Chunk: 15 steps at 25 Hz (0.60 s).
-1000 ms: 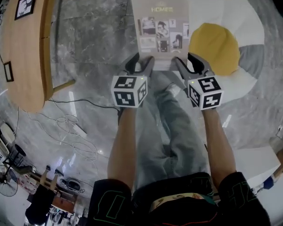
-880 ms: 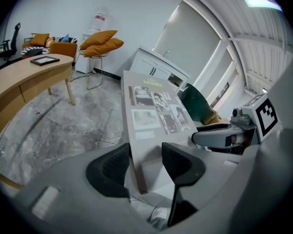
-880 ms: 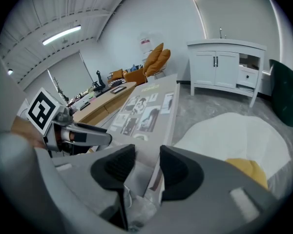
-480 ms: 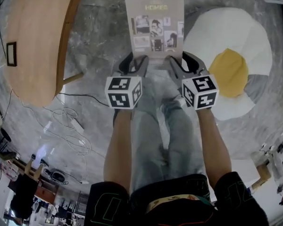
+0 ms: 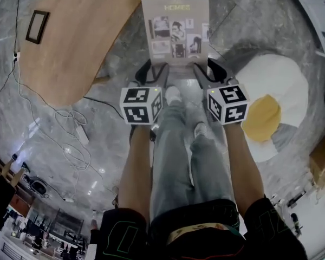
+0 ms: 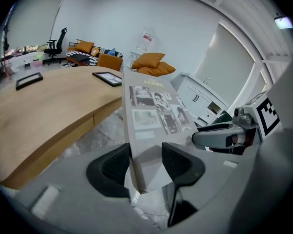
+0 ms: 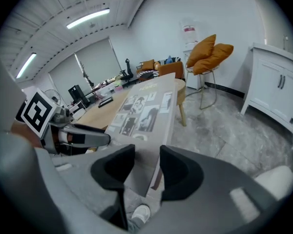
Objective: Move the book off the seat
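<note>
Left claw (image 5: 155, 72) and right claw (image 5: 208, 71) each grasp a near corner of the book (image 5: 175, 28), parted only by its thickness.

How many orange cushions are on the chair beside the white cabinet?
2. The left cushion stands upright on the chair; the right cushion leans against it. Others may be hidden behind them.

Cannot read small print under cover photos of book (image 5: 175, 26). Lose its near edge behind jaws of left gripper (image 5: 153, 69) and right gripper (image 5: 207, 69). Note table (image 5: 70, 37) cut off at 11 o'clock, egg-shaped cushion (image 5: 281, 83) part-hidden by right gripper's cube at 3 o'clock.
</note>
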{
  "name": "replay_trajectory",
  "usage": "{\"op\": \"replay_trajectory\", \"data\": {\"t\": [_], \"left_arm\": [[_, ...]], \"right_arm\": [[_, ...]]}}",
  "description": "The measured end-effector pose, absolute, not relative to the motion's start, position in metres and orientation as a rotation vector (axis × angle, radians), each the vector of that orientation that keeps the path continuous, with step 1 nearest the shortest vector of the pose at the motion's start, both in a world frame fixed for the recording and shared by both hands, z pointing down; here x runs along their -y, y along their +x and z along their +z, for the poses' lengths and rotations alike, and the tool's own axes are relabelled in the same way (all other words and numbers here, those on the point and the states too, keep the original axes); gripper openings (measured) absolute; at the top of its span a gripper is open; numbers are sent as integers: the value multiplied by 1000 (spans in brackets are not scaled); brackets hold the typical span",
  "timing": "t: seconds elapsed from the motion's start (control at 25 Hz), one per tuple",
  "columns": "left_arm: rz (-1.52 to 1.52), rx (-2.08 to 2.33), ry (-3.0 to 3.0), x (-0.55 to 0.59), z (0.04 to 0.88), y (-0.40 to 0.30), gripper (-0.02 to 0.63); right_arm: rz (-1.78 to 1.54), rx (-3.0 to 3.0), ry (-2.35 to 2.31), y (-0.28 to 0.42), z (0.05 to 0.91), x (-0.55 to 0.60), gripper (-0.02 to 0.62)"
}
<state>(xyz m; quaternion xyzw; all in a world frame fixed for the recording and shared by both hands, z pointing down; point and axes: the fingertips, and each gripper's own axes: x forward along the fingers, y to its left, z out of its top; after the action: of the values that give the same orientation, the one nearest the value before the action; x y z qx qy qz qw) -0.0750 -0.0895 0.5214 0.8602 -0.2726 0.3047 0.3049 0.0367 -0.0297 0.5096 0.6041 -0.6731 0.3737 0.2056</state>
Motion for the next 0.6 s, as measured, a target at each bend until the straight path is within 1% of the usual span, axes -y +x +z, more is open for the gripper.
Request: {"op": "replay_trajectory", "data": {"t": [0.08, 0.24, 0.48, 0.6], "left_arm": [[785, 768, 2246, 104, 518, -94, 212], [744, 888, 2161, 174, 520, -153, 212], [684, 1024, 2091, 173, 517, -158, 212], [661, 1095, 2042, 206, 522, -174, 212]], "right_arm": [[1016, 1902, 1625, 21, 505, 50, 161], [953, 1961, 1486, -34, 505, 135, 161], [889, 2040, 1370, -34, 503, 148, 161], [880, 2074, 1297, -48, 510, 189, 161]]}}
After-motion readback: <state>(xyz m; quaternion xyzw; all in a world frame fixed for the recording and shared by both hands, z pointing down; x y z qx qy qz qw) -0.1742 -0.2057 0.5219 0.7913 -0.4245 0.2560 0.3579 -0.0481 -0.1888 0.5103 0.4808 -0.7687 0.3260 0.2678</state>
